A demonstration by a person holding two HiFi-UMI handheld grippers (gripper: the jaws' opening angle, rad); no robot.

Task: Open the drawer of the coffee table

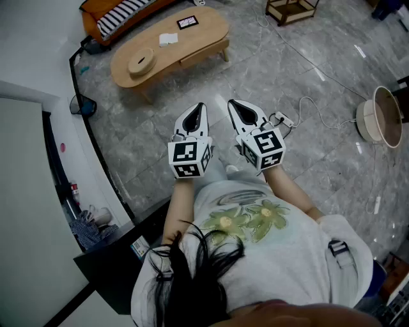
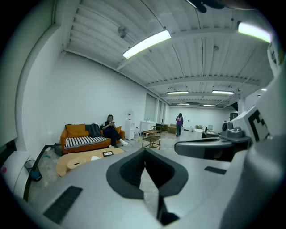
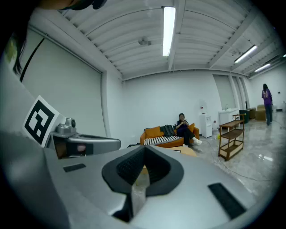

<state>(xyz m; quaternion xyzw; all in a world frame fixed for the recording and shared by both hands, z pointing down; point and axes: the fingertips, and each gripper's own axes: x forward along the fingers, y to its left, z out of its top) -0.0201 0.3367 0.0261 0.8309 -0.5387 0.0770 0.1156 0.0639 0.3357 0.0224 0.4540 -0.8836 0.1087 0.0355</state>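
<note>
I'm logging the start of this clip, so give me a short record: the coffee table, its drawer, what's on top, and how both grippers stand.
coffee table: wooden, rounded top, on the grey floor beside an orange sofa
drawer: in the table's near side, looks shut
on top: round wooden dish, white item, dark flat item
left gripper: jaws together, empty, well short of the table
right gripper: jaws together, empty, beside the left
progress: drawer not yet touched

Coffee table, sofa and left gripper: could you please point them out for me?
coffee table (image 1: 195,41), head view, bare part of its top.
sofa (image 1: 124,11), head view, striped seat cushion.
left gripper (image 1: 199,107), head view, its closed tips.
</note>
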